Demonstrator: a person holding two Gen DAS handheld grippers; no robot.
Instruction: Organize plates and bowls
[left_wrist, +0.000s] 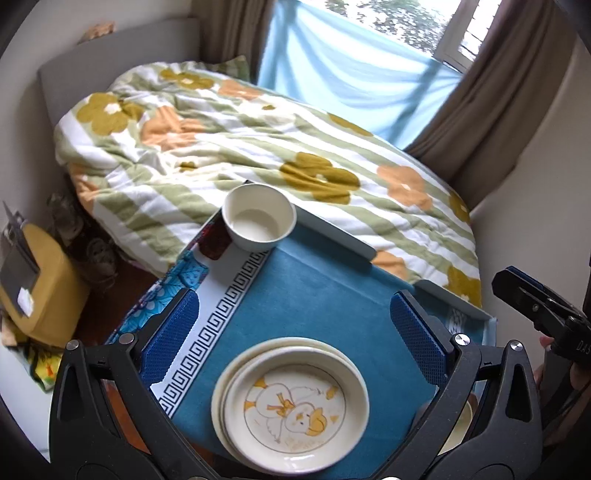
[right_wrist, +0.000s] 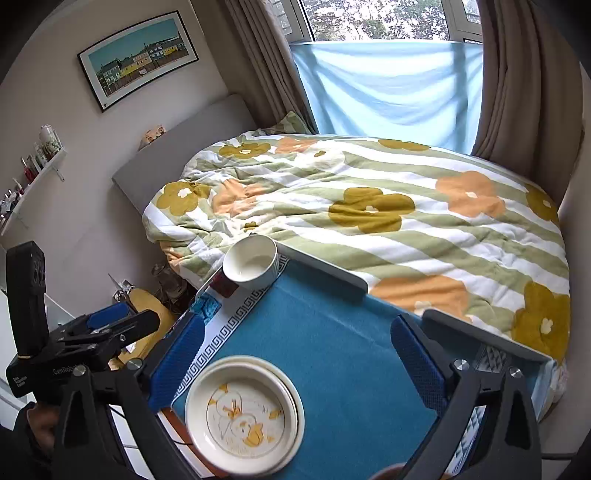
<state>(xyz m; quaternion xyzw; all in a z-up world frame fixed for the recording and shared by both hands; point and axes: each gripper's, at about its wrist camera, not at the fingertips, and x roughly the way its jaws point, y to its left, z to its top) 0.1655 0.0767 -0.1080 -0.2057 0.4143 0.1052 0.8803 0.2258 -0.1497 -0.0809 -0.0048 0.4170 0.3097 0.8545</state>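
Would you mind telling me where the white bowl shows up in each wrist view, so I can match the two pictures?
Left wrist: the white bowl sits just above centre, at the table's far corner beside the bed.
Right wrist: the white bowl lies left of centre, at that same corner.
Shared landmark: the duck plate near the bottom of both.

- A bed (right_wrist: 369, 206) fills the room's middle, under a rumpled duvet (left_wrist: 236, 147) striped green and white with mustard and orange flowers.
- A grey padded headboard (right_wrist: 177, 155) stands against the pale wall (right_wrist: 55, 110).
- A framed picture (right_wrist: 138, 59) of coloured houses hangs above it.
- A white wall shelf (right_wrist: 33, 181) carries small bottles and jars.
- Daylight enters through the window (right_wrist: 376, 18), flanked by brown curtains (right_wrist: 517, 74), its lower part covered by a light blue cloth (right_wrist: 391, 88).
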